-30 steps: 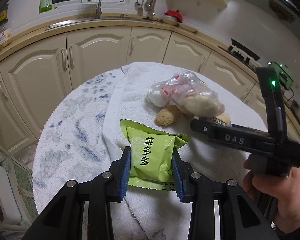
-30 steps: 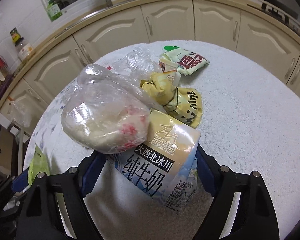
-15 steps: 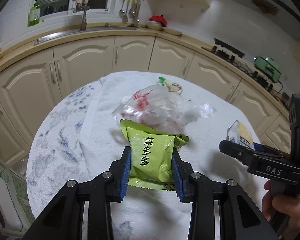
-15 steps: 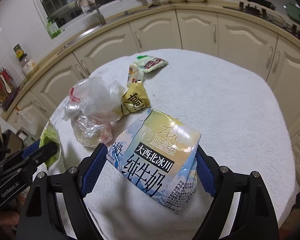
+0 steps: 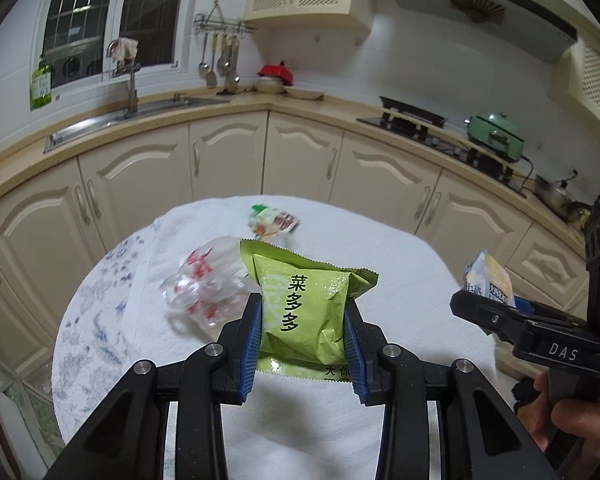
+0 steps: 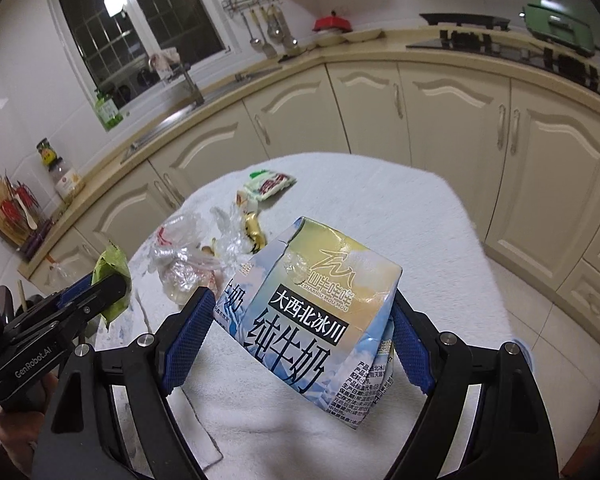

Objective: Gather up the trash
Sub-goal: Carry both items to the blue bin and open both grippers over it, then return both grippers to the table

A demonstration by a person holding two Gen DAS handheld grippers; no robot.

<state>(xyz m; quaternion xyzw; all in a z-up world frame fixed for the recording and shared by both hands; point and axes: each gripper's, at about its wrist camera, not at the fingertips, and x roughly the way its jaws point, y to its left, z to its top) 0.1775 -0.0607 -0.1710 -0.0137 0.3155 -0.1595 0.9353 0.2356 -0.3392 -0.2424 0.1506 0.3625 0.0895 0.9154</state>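
**Trash items: handling properties and grip points**

The green foil snack packet (image 5: 306, 312) sits clamped between the blue pads of the left gripper (image 5: 304, 342), held above the round white-towelled table (image 5: 400, 248). It looks light, soft and crinkly; the pads grip its lower sides, below the puffed middle. The film is probably slippery, so a hold across the flat seam would be more secure.

The blue-and-yellow paper milk carton (image 6: 320, 308) is gripped across its width by the right gripper (image 6: 300, 336), jaws wide, also clear of the table. The carton appears stiff but dented; excess pressure may crush it.

The clear plastic bags (image 6: 184, 256) and small wrappers (image 6: 270, 184) on the table are limp; pinch bunched folds.
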